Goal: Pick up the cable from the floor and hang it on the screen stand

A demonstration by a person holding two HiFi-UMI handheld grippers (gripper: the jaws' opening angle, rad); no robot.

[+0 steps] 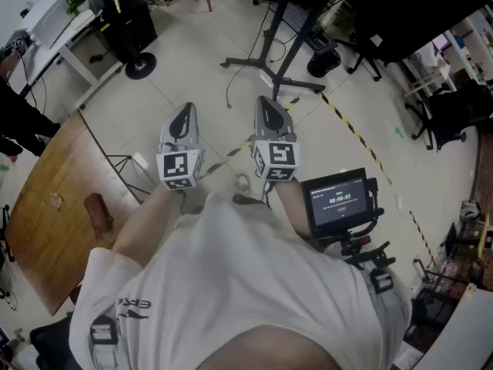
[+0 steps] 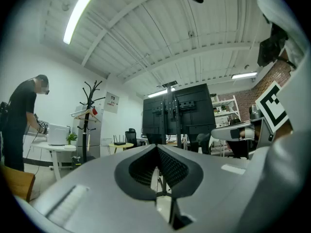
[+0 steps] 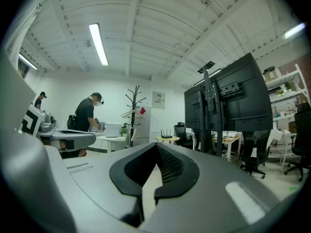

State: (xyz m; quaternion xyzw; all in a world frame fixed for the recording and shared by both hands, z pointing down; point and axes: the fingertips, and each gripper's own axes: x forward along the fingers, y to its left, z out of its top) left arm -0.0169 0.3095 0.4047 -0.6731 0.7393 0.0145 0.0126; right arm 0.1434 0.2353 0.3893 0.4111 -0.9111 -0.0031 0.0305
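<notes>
A thin grey cable [image 1: 229, 91] lies curled on the pale floor beside the black legs of the screen stand [image 1: 273, 48]. Both grippers are held level, side by side, in front of the person's body and well short of the cable. The left gripper [image 1: 183, 122] is shut with nothing between its jaws, and so is the right gripper [image 1: 266, 111]. In the left gripper view the gripper [image 2: 156, 147] points at the dark screen on its stand [image 2: 171, 115] across the room. The right gripper [image 3: 156, 146] has that screen stand [image 3: 216, 113] at its right.
A wooden table [image 1: 42, 206] stands at the left. Yellow-black tape [image 1: 348, 127] crosses the floor. A small monitor [image 1: 339, 199] sits at the person's right hip. Office chairs [image 1: 447, 114] are at the right. A coat rack [image 2: 90, 115] and a standing person [image 3: 88, 118] are farther off.
</notes>
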